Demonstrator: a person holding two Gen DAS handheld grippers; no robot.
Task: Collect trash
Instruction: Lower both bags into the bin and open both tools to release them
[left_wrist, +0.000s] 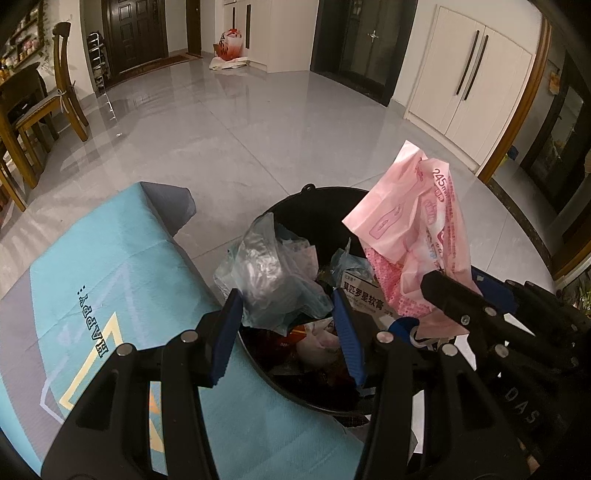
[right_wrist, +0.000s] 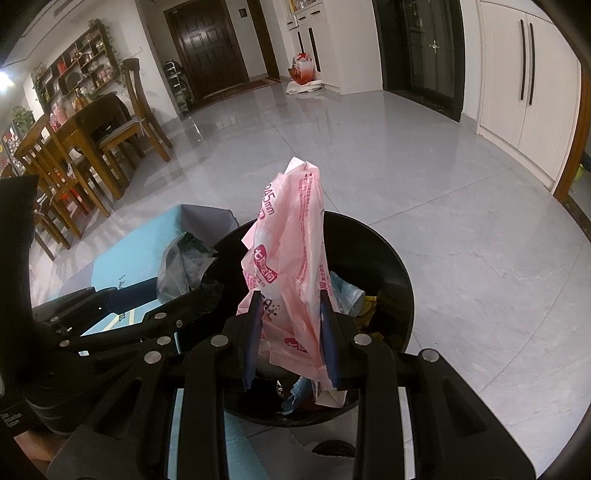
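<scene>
Your right gripper clamps its jaws on the pink wrapper above the black bin; your left gripper seems clamped on a clear bag. Release off-centre, and light plastic may drift past the rim.

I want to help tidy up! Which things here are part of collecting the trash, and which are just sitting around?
Part of the job:
pink wrapper, gripped by the right gripper
clear plastic bag, between the left gripper fingers
black bin, already holding trash

Just sitting around:
blue table cover
wooden chair
red-and-white bag by the far cabinets
</scene>
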